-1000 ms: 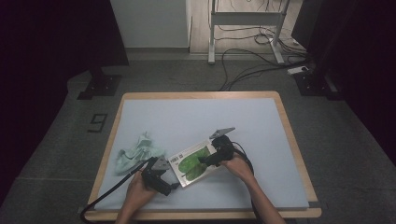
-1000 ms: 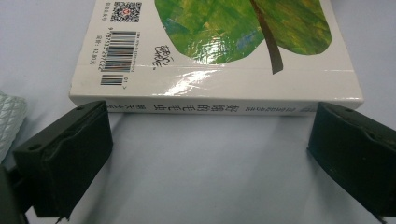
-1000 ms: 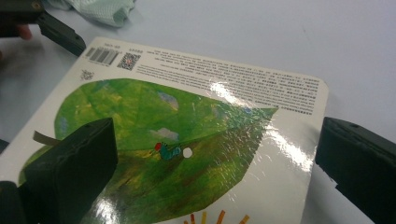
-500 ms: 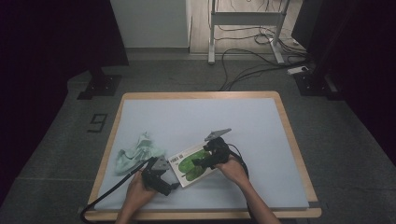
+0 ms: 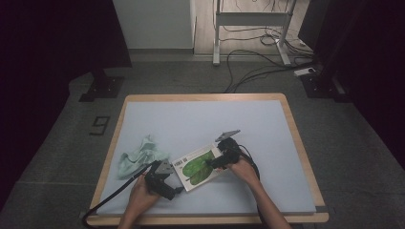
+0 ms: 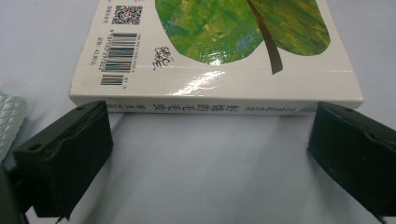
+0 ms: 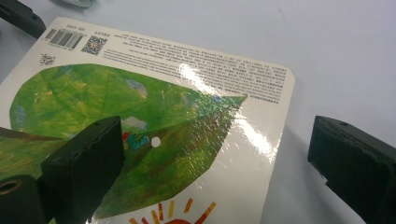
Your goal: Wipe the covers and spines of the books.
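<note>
Lying flat on the bench [image 5: 267, 124], the book [image 5: 198, 167] sits just ahead of the left gripper [image 6: 205, 154], spine facing its wide-open, empty jaws. The right gripper [image 7: 210, 158] hangs over the book's opposite corner; its jaws, just reopening, stand wide apart and grip nothing.

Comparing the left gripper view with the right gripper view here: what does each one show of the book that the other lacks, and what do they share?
Left gripper view: the book's spine with printed characters, faced edge-on between the open jaws of the left gripper, plus a quilted pale cloth at the frame's left edge.

Right gripper view: the cover from above, with small-print text along one edge, a tiny caterpillar on the leaf, and sun rays at the bottom; the right gripper is open above it.

Both: the green leaf, barcode, QR code and pale blue table.
</note>
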### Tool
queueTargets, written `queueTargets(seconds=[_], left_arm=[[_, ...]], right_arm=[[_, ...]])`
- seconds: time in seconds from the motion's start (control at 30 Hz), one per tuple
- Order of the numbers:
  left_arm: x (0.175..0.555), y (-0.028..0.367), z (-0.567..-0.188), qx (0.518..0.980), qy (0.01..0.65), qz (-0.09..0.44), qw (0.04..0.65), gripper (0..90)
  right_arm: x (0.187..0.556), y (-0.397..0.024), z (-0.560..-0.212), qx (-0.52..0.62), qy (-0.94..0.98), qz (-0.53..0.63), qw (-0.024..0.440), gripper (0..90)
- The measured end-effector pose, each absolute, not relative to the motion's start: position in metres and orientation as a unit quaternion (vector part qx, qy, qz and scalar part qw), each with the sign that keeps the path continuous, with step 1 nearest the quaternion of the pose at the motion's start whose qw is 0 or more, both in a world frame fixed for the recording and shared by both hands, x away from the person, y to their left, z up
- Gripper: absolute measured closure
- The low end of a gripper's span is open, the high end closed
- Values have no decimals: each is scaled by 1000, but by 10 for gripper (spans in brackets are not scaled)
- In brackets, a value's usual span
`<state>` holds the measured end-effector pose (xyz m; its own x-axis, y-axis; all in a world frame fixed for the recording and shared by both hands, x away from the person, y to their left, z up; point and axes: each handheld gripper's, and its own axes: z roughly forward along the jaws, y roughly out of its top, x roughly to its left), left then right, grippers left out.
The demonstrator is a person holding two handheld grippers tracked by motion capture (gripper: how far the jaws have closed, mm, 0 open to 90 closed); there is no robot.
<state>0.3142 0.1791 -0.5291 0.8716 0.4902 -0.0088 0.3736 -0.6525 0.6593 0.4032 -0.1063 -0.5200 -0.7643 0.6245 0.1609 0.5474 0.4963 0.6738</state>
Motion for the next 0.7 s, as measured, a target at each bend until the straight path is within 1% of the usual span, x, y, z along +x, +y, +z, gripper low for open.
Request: queueTargets(seconds=[0.33,0.47,0.57,0.7], left_arm=[[314,179,-529,905,239,85,342,0],[314,179,-529,905,239,85,342,0],[314,179,-529,905,239,85,342,0],[314,179,-529,905,239,85,342,0]], right_arm=[[409,-101,-524,341,859,379,35,20],[409,-99,-524,346,852,392,17,16],[408,-98,-524,351,850,392,18,16],[409,-100,-522,365,841,400,2,14]])
